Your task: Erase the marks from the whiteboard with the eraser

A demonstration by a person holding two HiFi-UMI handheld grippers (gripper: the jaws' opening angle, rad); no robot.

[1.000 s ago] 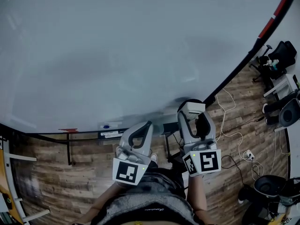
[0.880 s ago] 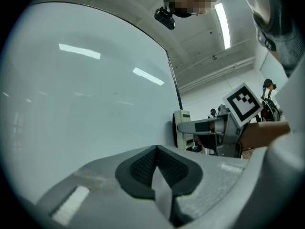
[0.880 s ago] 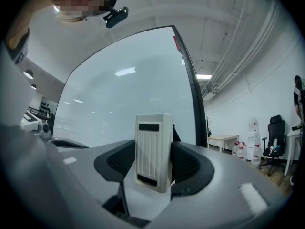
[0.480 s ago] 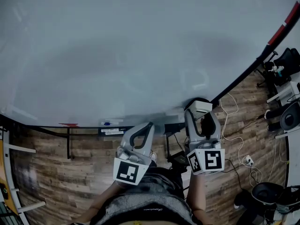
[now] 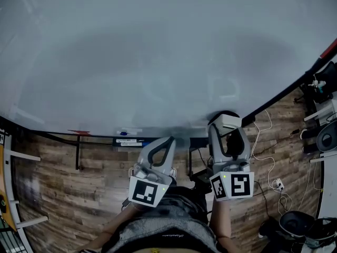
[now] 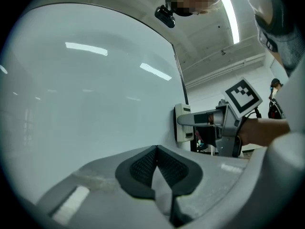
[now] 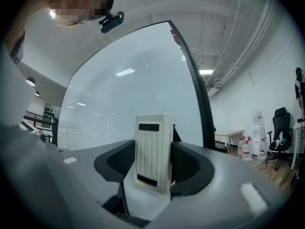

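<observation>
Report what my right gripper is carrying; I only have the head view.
Observer: The right gripper is shut on the white eraser, upright between its fingers.
Operator: Now check the left one.
Observer: The left gripper has its fingers together, nothing between them.
Operator: Confirm eraser contact.
Observer: In the left gripper view, the eraser's face appears flat against the whiteboard, near its dark right edge.

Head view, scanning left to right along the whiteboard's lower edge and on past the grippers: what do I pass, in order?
Small red object → small blue object → left gripper, shut and empty → right gripper, shut on the eraser → white power strip with its cables.
</observation>
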